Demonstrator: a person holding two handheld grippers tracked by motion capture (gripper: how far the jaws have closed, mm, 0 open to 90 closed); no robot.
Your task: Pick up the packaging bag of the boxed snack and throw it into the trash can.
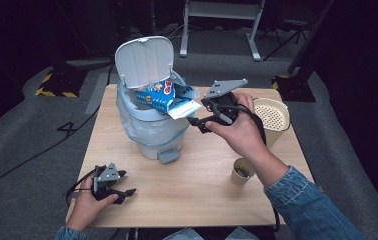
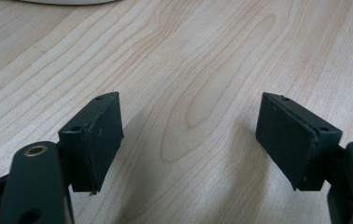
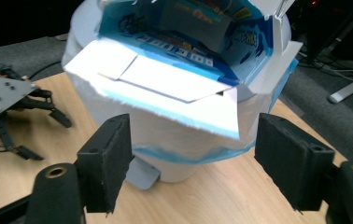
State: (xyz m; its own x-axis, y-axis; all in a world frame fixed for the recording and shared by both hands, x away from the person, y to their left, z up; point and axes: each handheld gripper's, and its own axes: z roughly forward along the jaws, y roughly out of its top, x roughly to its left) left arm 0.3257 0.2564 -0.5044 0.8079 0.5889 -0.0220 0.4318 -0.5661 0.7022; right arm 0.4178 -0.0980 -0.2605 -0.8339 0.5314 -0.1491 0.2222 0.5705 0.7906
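Lower left of the high view: left gripper (image 1: 118,188) rests on the table (image 1: 192,195), jaws spread, nothing between them. Lower right: paper cup (image 1: 240,171), not yet binned. Frame centre: right gripper (image 1: 197,116), jaws apart and empty, just beside the blue carton (image 1: 156,95). Carton sits in the mouth of the white bin (image 1: 152,127), lid up, flap poking over the rim. Looks mostly done; carton probably needs pushing in.

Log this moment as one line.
right gripper: open, at carton | carton: sticking out of bin | left gripper: open, idle on table
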